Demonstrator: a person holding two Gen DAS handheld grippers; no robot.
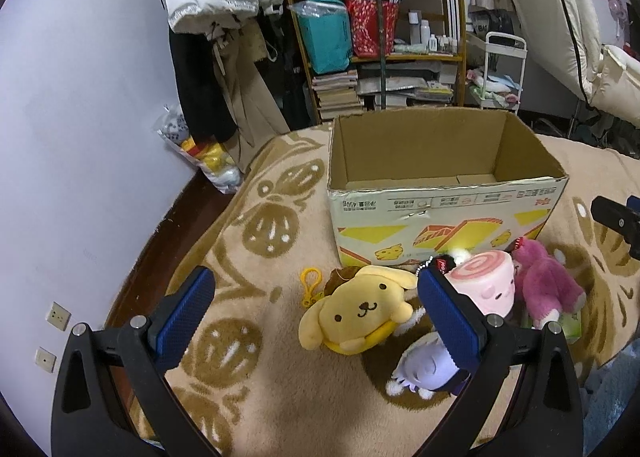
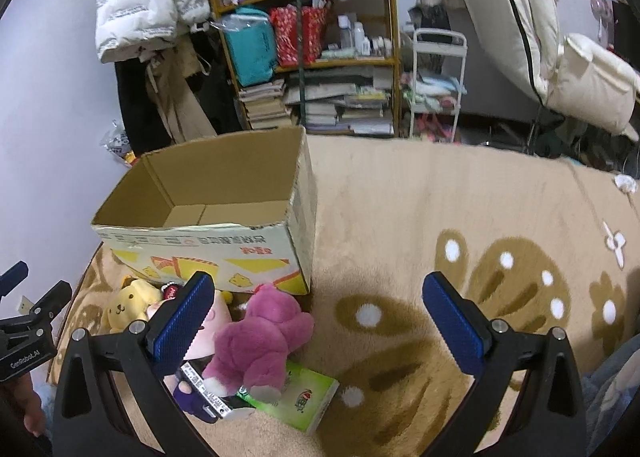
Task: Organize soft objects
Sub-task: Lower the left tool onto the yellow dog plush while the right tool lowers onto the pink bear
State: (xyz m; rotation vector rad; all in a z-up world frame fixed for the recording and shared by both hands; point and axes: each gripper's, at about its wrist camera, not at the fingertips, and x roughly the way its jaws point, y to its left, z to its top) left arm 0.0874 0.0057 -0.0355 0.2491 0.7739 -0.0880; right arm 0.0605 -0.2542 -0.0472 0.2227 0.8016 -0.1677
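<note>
An open cardboard box (image 1: 440, 213) (image 2: 208, 241) stands on the beige blanket with nothing visible inside. In front of it lie a yellow dog plush (image 1: 360, 313) (image 2: 124, 303), a pink swirl-topped plush (image 1: 486, 281) (image 2: 210, 321), a magenta bear plush (image 1: 546, 283) (image 2: 260, 345) and a lilac plush (image 1: 424, 367). My left gripper (image 1: 316, 305) is open, hovering above the yellow dog, its right finger in front of the pink plush. My right gripper (image 2: 320, 313) is open over the blanket, just right of the magenta bear. A green packet (image 2: 296, 397) lies under the bear.
A cluttered wooden shelf (image 1: 376, 17) (image 2: 308, 37), hanging coats (image 1: 216, 37) and a white cart (image 1: 500, 69) stand behind the bed. The blanket (image 2: 460, 217) stretches flat to the right of the box. The bed's left edge drops to the floor by the wall (image 1: 80, 137).
</note>
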